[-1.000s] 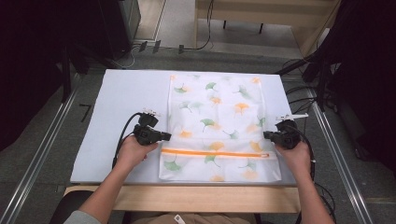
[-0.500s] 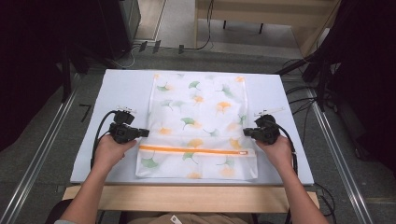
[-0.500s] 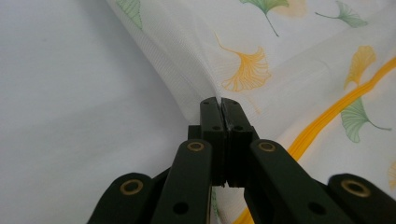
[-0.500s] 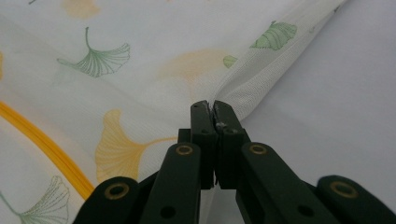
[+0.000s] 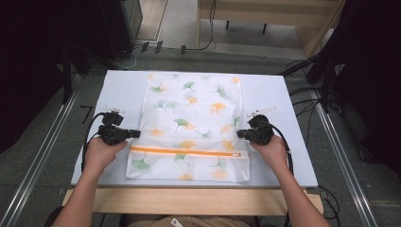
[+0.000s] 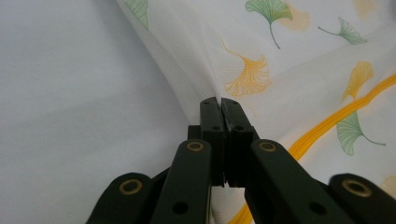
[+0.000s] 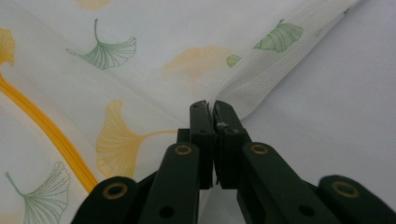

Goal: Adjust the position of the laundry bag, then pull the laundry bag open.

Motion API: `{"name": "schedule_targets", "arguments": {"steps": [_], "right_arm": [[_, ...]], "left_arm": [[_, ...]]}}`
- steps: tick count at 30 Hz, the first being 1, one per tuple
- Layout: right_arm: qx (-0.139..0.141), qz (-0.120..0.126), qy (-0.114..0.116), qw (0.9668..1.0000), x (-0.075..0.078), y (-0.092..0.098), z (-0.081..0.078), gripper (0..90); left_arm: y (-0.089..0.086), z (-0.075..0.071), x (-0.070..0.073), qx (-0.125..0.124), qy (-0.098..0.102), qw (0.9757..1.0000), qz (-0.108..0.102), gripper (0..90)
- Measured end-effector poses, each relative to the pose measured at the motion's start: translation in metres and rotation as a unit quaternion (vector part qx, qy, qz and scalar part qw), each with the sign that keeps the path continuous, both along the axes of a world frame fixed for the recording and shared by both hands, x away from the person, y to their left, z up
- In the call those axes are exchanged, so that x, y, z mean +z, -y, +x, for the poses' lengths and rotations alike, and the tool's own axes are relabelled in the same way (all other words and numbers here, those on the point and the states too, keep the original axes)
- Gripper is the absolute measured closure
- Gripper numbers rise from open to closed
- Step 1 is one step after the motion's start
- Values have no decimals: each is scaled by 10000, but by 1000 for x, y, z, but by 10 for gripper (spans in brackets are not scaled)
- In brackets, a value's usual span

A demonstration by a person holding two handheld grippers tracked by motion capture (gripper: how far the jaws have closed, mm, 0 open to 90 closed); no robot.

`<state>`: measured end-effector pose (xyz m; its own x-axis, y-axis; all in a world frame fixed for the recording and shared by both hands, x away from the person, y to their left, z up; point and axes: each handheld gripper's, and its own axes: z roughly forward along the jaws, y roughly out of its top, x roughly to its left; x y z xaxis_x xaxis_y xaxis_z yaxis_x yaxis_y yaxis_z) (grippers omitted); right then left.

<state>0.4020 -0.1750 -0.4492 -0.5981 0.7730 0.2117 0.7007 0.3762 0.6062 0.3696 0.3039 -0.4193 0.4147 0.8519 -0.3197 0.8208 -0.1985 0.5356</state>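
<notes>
A pale grey table [image 5: 293,101] took up the middle of the high view, with a wooden edge along its near side and dark floor around it. On it lay a white mesh laundry bag [image 5: 194,127] printed with green and orange ginkgo leaves, spread flat lengthwise from the far edge toward the person and sitting a little left of the table's centre. An orange zipper [image 5: 187,152] ran across the bag near its closer end, roughly parallel to the table's front edge. The person's forearms came in from the bottom, one on each side of the bag. The left hand [image 5: 100,153] held the left gripper [image 5: 137,134] at the bag's left edge, just above the zipper line; the right hand [image 5: 270,150] held the right gripper [image 5: 240,133] at the bag's right edge at about the same height. In the left gripper view the left gripper [image 6: 220,101] had its two black jaws pressed together on the bag's side seam — the mesh [image 6: 187,70] was pulled up into a small ridge where it entered them, with the zipper [image 6: 327,126] curving off to the right. In the right gripper view the right gripper [image 7: 208,105] was likewise clamped on the opposite seam, the fabric [image 7: 261,84] lifting into a fold at the tips, and the zipper [image 7: 42,126] ran away to the left. Black cables [image 5: 87,137] trailed from both grippers back along the hands.
</notes>
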Motion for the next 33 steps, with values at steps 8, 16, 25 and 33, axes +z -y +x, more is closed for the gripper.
{"name": "schedule_targets", "arguments": {"steps": [8,16,25,33], "right_arm": [[-83,187,169,9996,5,14,-6,632],[-49,323,479,9983,10,28,-27,550],[-71,264,270,9993,8,34,-55,540],[65,214,148,9996,5,35,-70,507]], "left_arm": [[2,-7,8,-37,203,9997,-99,604],[18,-14,11,-408,484,9980,-8,419],[26,-17,15,-482,505,9971,-315,421],[41,-14,13,-835,724,9938,-155,366]]}}
